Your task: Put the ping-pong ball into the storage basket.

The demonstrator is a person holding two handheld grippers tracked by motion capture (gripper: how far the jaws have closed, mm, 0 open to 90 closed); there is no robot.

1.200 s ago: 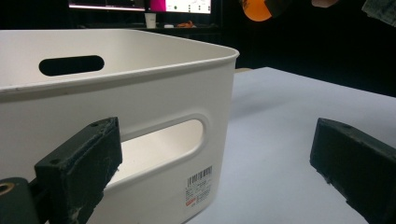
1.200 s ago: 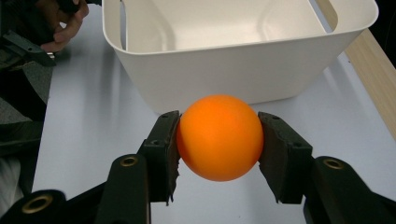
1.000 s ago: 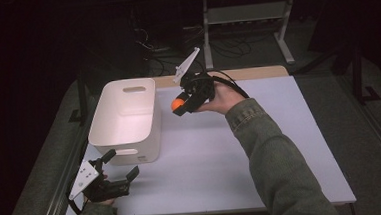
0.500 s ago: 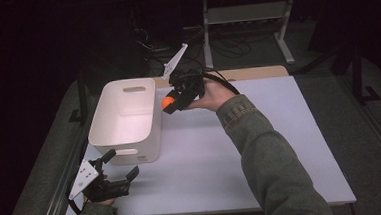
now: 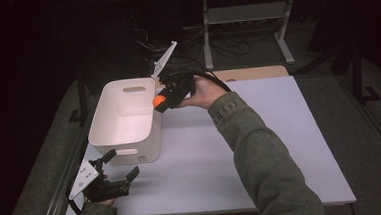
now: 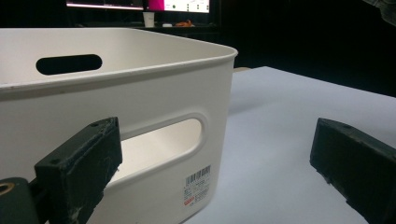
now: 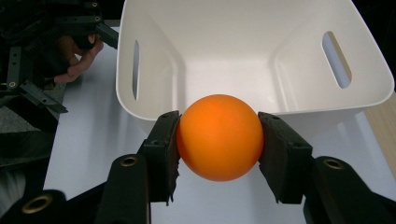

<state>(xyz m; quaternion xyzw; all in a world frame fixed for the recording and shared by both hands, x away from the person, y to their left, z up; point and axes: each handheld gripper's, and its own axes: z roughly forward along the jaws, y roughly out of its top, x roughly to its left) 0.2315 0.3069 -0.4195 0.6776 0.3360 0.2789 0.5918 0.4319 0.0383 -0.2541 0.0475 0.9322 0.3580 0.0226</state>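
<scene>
An orange ball (image 7: 219,137) is clamped between the two black jaws of my right gripper (image 5: 164,101), which hangs at the right rim of the white bin (image 5: 124,122), the ball (image 5: 159,100) just over the rim's edge. In the right gripper view the bin (image 7: 243,56) lies straight ahead and looks empty inside. My left gripper (image 5: 113,168) rests low at the table's front left corner, jaws wide apart, facing the bin's near wall (image 6: 140,135) with its handle slot and barcode label.
The white table (image 5: 261,148) stretches open to the right of the bin. A wooden board (image 5: 254,73) lies at the back edge. A metal rack (image 5: 243,14) and cables stand on the dark floor behind the table.
My right gripper has carried the orange ball leftward, from over the table beside the bin to the bin's right rim. The left gripper has stayed put.
</scene>
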